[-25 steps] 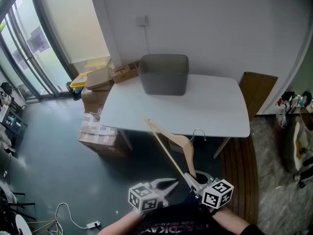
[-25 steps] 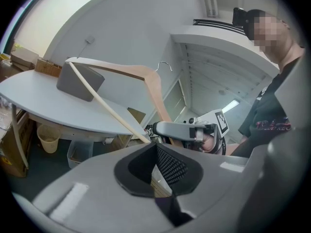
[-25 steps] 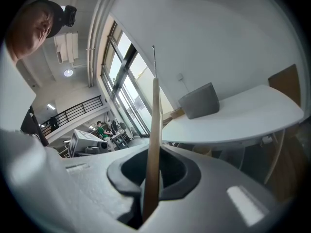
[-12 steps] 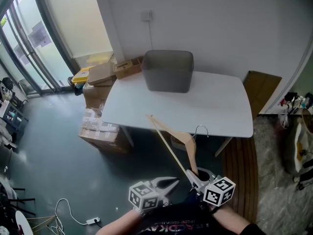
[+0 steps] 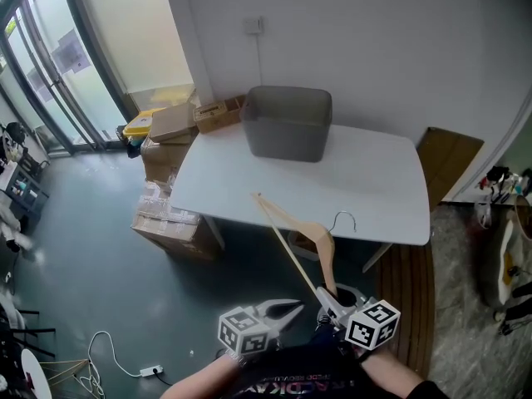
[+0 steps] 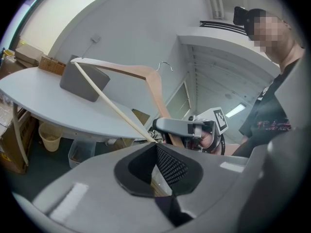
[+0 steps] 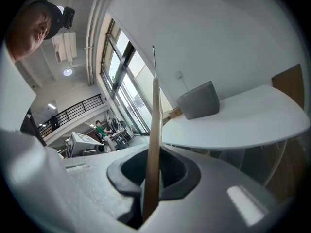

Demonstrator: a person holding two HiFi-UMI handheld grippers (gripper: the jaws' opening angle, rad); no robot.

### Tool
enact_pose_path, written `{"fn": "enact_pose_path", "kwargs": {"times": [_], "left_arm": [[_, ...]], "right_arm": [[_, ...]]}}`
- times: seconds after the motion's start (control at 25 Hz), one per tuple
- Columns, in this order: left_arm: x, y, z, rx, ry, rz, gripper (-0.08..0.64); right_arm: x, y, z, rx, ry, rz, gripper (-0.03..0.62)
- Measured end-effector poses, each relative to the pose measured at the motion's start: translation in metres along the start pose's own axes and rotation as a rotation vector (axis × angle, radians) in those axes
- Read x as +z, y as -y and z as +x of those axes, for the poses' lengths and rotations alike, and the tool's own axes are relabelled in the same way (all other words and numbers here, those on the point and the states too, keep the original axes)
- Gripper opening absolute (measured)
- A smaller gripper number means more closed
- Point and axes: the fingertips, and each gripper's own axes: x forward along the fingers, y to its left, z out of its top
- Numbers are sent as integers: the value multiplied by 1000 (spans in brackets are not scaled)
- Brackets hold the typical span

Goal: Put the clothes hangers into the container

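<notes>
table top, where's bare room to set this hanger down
The table is bare everywhere in front and right of the grey container, out to its edges. Crowding is only off the left end: cardboard boxes on the floor.

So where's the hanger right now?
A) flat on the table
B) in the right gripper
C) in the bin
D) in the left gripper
B: the right gripper is shut on the lower end of the hanger, holding it in the air short of the table; the bin sits at the far edge.
</notes>
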Motion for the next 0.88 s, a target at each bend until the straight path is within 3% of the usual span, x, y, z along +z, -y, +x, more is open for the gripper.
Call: {"fn": "enact_pose_path", "kwargs": {"times": [0.52,0.88], "left_arm": [[45,-4,85,34,27,1,3],[65,-25,125,106,47,0,3]], "right_arm": [[63,74,-10,46,-10,-36,35],[95,122,-2,81,-15,-43,34]]}}
